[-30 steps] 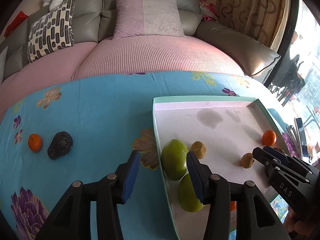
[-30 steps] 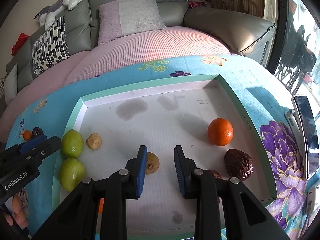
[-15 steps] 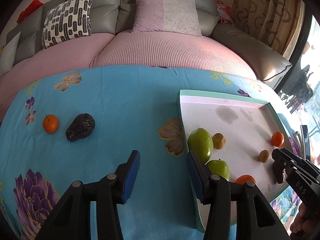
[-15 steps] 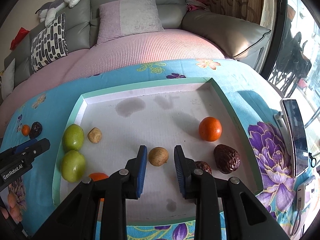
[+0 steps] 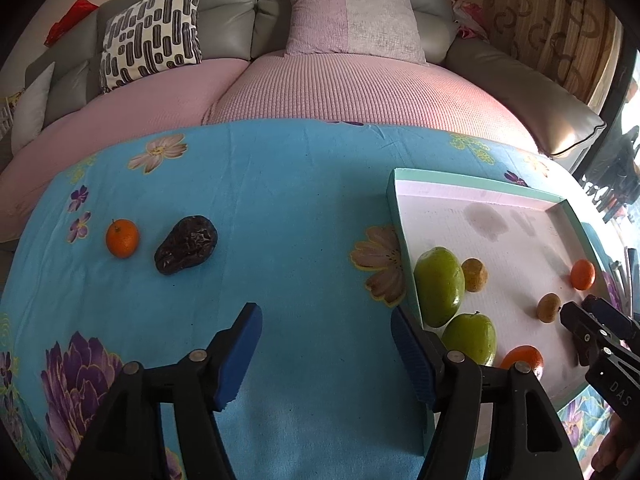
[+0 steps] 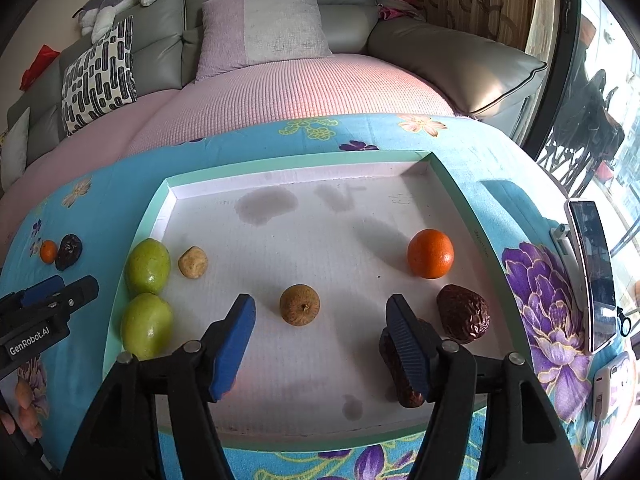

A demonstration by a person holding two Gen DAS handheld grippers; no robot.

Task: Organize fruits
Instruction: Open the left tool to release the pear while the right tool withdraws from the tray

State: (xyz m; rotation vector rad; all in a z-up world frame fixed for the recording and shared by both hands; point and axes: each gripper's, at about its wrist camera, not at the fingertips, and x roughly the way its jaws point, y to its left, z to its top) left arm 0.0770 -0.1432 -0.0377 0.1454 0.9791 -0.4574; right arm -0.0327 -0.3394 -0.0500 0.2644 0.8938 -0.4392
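- My left gripper (image 5: 326,346) sits low in the middle of the left view, jaws wide apart and empty, above a blue flowered cloth (image 5: 280,220).
- At centre left of that view, a small orange (image 5: 122,238) and a dark wrinkled date (image 5: 186,244) lie just beside each other on the cloth, outside the tray.
- The tray (image 5: 476,180), white inside with a green rim, fills the right side of the left view.
- In the tray's near left part, two green fruits (image 5: 439,286) lie touching, with a small tan fruit (image 5: 474,275) just beside the upper one.
- An orange fruit (image 5: 523,360) lies low in the tray, partly hidden behind my left finger.
- My right gripper (image 6: 320,342) sits low in the middle of the right view, over the tray, jaws spread wide and holding nothing.
- A brown round fruit (image 6: 300,305) rests on the tray floor just ahead of the gap between my right jaws, touching neither.
- At right centre of the right view, another orange (image 6: 430,253) sits above a date (image 6: 463,313).
- A second dark date (image 6: 394,364) is partly hidden behind my right finger.
- A phone (image 6: 593,276) lies on the cloth at the right edge.
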